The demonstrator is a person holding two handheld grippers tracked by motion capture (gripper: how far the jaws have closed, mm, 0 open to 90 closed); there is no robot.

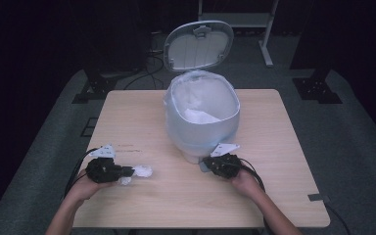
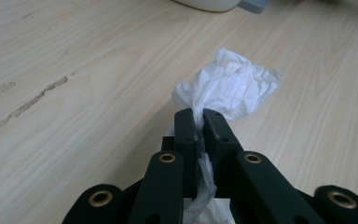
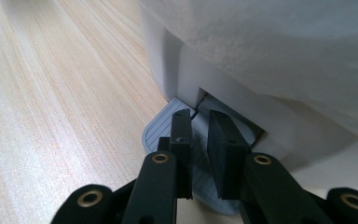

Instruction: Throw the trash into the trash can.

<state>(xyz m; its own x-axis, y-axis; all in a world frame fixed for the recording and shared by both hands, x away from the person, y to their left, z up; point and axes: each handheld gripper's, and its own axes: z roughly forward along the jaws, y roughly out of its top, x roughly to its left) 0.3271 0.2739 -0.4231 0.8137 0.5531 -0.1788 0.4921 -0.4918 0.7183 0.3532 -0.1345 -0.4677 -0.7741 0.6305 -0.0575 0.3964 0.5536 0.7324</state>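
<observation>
A crumpled white tissue lies on the wooden table at the front left, and my left gripper is shut on its near end. A white pedal bin with a plastic liner stands at the table's middle. Its lid is up, and a white wad of paper lies inside. My right gripper rests on the bin's grey pedal; its jaws are shut to a narrow slit and hold nothing.
The bin's base rises right in front of my right gripper. Bare tabletop stretches between the two grippers and along the front edge. Dark stands and cables sit on the floor behind the table. A small grey tab lies at the front right corner.
</observation>
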